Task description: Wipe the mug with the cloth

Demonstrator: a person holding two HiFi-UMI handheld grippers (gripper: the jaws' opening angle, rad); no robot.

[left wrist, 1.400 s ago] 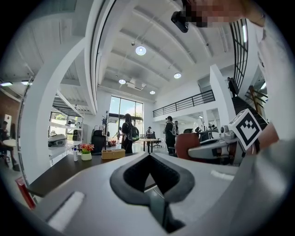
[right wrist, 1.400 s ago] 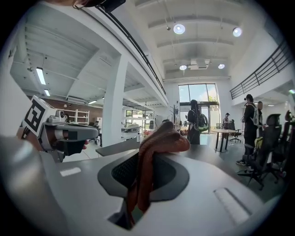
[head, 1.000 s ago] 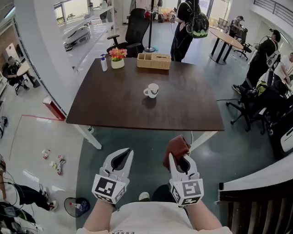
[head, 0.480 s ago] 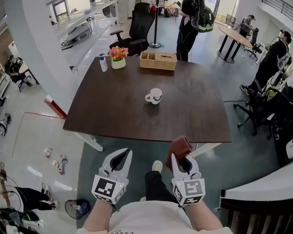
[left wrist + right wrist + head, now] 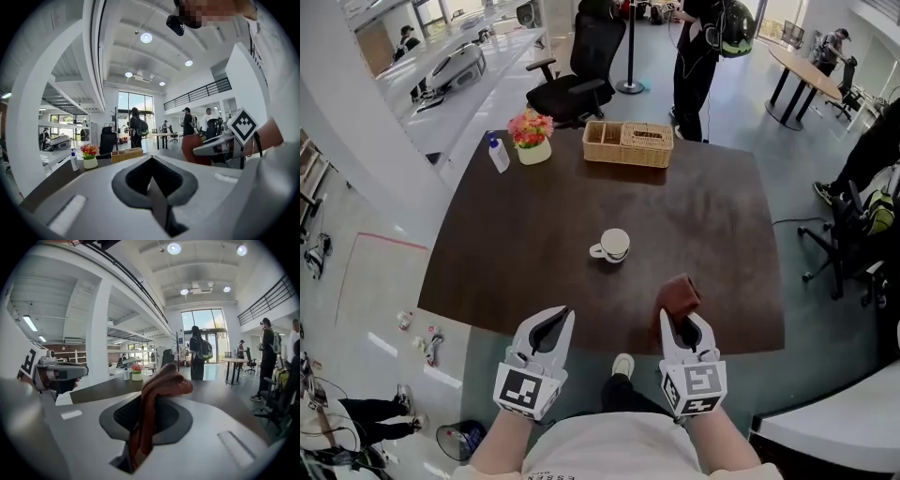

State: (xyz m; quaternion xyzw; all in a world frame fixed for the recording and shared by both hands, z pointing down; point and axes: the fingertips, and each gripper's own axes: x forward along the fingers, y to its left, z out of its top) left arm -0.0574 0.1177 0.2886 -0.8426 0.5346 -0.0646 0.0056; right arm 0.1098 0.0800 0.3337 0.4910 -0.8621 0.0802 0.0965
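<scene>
A white mug [image 5: 612,247] stands upright near the middle of the dark brown table [image 5: 525,234], its handle to the left. My right gripper [image 5: 684,322] is shut on a folded reddish-brown cloth [image 5: 679,296], which sticks out past the jaws over the table's near edge; the cloth [image 5: 157,390] fills the jaws in the right gripper view. My left gripper [image 5: 551,324] is shut with nothing in it, just short of the table's near edge. In the left gripper view the jaws [image 5: 151,180] meet and the right gripper [image 5: 220,145] with the cloth shows at the right.
At the table's far side stand a wicker basket [image 5: 629,143], a flower pot [image 5: 532,137] and a small spray bottle [image 5: 497,153]. A black office chair [image 5: 577,82] and a standing person [image 5: 708,52] are behind the table. More chairs are at the right.
The table has come closer and both grippers now reach its near edge. The cloth now hangs over the tabletop. The jaws have not changed.
</scene>
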